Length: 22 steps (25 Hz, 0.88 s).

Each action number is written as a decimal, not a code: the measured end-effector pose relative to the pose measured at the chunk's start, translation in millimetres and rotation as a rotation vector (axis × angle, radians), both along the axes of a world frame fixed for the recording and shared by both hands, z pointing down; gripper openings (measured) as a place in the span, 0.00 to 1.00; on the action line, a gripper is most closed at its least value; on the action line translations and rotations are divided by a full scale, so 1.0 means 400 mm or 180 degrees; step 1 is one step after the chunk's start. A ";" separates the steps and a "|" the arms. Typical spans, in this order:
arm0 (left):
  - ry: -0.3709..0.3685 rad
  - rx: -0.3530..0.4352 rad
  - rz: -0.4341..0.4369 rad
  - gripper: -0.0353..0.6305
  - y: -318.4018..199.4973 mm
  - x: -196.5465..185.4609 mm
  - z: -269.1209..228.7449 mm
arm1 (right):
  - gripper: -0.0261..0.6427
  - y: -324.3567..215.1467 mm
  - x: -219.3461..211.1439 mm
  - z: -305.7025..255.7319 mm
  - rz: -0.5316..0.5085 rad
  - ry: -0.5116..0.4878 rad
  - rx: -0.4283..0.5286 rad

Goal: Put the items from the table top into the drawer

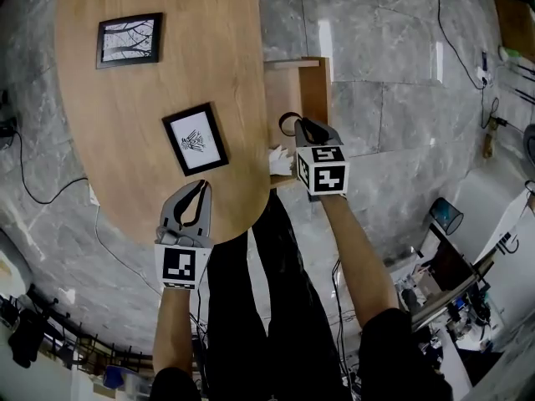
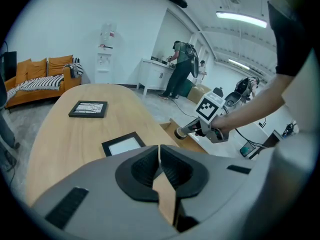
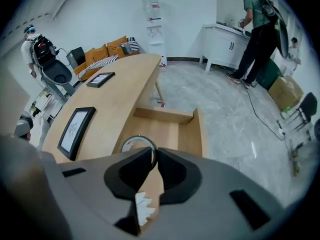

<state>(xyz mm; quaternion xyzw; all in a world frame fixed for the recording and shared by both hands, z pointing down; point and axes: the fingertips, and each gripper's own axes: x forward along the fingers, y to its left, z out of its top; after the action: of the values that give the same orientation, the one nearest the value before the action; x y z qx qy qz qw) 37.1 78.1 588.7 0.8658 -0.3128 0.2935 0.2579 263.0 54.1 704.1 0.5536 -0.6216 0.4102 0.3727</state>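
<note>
Tape roll [image 1: 282, 124] [image 3: 129, 144], one: a ring-shaped roll, pinched by its rim in the right gripper [image 1: 303, 124] [image 3: 152, 156] and held above the near end of the open drawer [image 1: 313, 82] [image 3: 197, 129], touching neither table nor drawer as far as the views show.

Right gripper, one: jaws drawn close on the wall of the roll, pointing steeply down over the drawer. Marker cube [image 1: 322, 170] on its back.

Left gripper [image 1: 201, 185] [image 2: 159, 151], one: jaws pressed together with nothing between them. It is held over the near edge of the table [image 1: 209, 57] [image 2: 60, 134], well apart from the drawer. Marker cube [image 1: 180, 266] on its back.

Framed pictures, two, both black-framed and lying flat on the table top:
- near picture [image 1: 195, 139] [image 2: 123, 144] [image 3: 76, 126], white sheet with a dark drawing, lying just ahead of the left gripper, set at an angle to the table edge;
- far picture [image 1: 129, 39] [image 2: 88, 108] [image 3: 100, 79], toward the far end of the table, well apart from the first.

White item [image 1: 279, 159] [image 3: 145, 206], one: small, with a jagged edge, lying in the near end of the drawer beneath the right gripper. What it is cannot be told.

Drawer, one: light wood, pulled out from the table's right side, its floor otherwise bare in the right gripper view.

Table, one: oval, light wood, on a grey marble-patterned floor.

Background: one orange sofa [image 2: 40, 76] beyond the table; one person [image 2: 180, 64] [image 3: 260, 29] standing at a white counter, back turned.
</note>
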 end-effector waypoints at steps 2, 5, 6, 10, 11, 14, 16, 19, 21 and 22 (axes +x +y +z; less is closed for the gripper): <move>0.0005 -0.0031 0.0007 0.09 0.000 0.010 0.001 | 0.11 0.009 0.011 0.040 0.0183 -0.0115 -0.0135; -0.0007 -0.0039 0.0049 0.09 0.002 0.022 0.005 | 0.11 0.028 0.014 0.103 0.0428 -0.0309 -0.0325; -0.0006 -0.0041 0.0056 0.09 0.003 0.024 0.007 | 0.11 0.036 0.013 0.120 0.0464 -0.0338 -0.0372; -0.0018 -0.0070 0.0063 0.09 0.009 0.027 0.014 | 0.11 0.087 0.000 0.185 0.0339 -0.0288 -0.0598; -0.0018 -0.0083 0.0059 0.09 0.010 0.027 0.013 | 0.11 0.102 -0.006 0.199 0.0284 -0.0284 -0.0658; -0.0004 -0.0069 0.0065 0.09 0.011 0.031 0.010 | 0.11 0.136 -0.018 0.231 0.0183 -0.0295 -0.0775; -0.0012 -0.0068 0.0090 0.09 0.016 0.031 0.015 | 0.11 0.148 -0.024 0.245 0.0163 -0.0301 -0.0786; -0.0036 -0.0102 0.0063 0.09 0.024 0.024 0.021 | 0.11 0.161 -0.033 0.265 0.0128 -0.0292 -0.0800; -0.0056 -0.0127 0.0045 0.09 0.028 0.021 0.026 | 0.11 0.165 -0.035 0.278 0.0103 -0.0282 -0.0820; -0.0062 -0.0132 0.0041 0.09 0.031 0.020 0.029 | 0.11 0.165 -0.036 0.283 0.0100 -0.0286 -0.0822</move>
<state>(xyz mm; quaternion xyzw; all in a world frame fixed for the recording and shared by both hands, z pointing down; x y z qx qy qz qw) 45.3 90.4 600.3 0.8593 -0.3036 0.3099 0.2709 248.5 120.2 817.2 0.4918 -0.5709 0.5170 0.4062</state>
